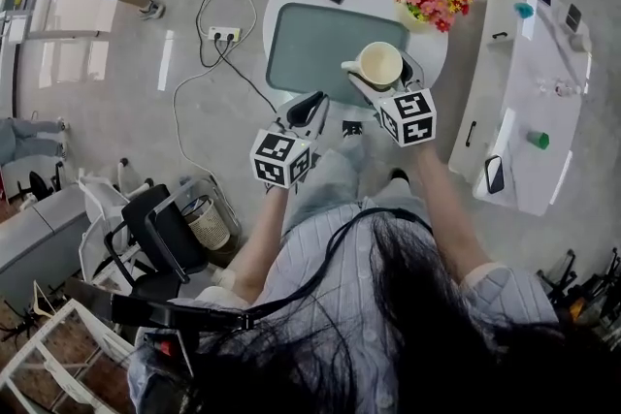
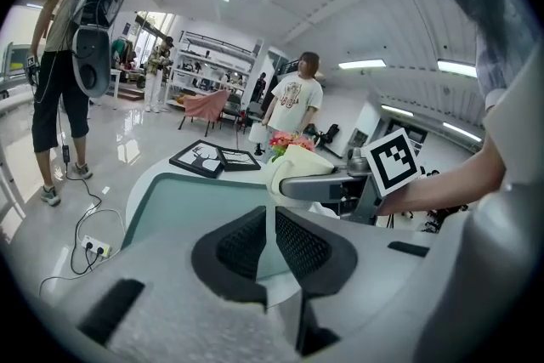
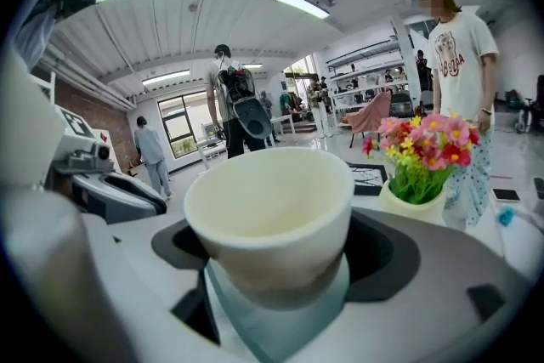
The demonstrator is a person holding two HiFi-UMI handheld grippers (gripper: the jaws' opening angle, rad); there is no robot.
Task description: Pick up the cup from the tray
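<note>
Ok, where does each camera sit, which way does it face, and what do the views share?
Head view: on the person's head, looking steeply down at the tray on the round table; hair, both forearms, left gripper and right gripper show.
Left gripper view: on the left gripper, facing across the tray along its own nearly closed, empty jaws; the right forearm shows.
Right gripper view: on the right gripper, looking along jaws closed on the cup; the left gripper shows at left.
Shared: all three show the cup and flowers.
</note>
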